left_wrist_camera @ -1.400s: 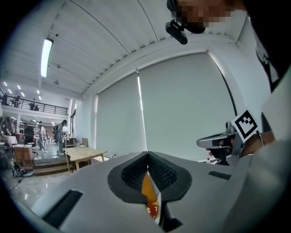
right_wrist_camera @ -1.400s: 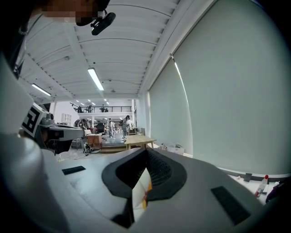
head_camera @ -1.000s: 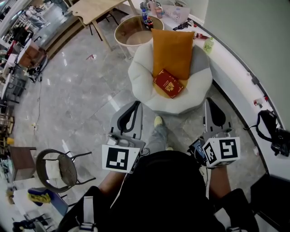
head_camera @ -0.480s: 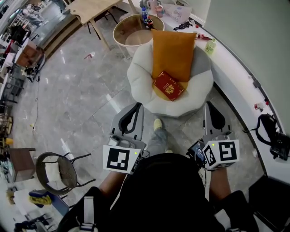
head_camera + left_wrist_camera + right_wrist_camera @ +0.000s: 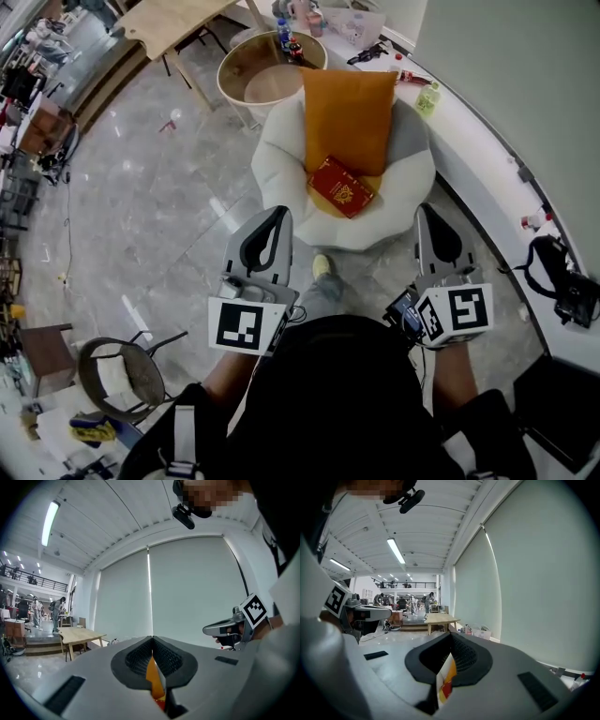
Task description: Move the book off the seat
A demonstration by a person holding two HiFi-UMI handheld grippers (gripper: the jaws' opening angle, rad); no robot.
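A red book [image 5: 341, 187] with a gold emblem lies on the seat of a round white armchair [image 5: 277, 155], against the foot of an upright orange cushion [image 5: 349, 112]. My left gripper [image 5: 278, 215] is shut and empty, its tips at the chair's front left rim, short of the book. My right gripper [image 5: 427, 212] is also shut and empty, beside the chair's right rim. In the left gripper view the jaws [image 5: 152, 640] meet at the tip, with a sliver of orange and red showing below them. The right gripper view shows its jaws [image 5: 450, 635] closed the same way.
A round wooden side table [image 5: 246, 82] with bottles stands behind the armchair, and a wooden table [image 5: 173, 19] lies farther back. A curved white counter [image 5: 483, 155] runs along the right, with a black bag [image 5: 562, 292] on it. A wicker chair [image 5: 117, 380] stands at lower left.
Both grippers have moved forward together toward the armchair. The chair and book now sit closer to the jaw tips. Neither gripper has opened.
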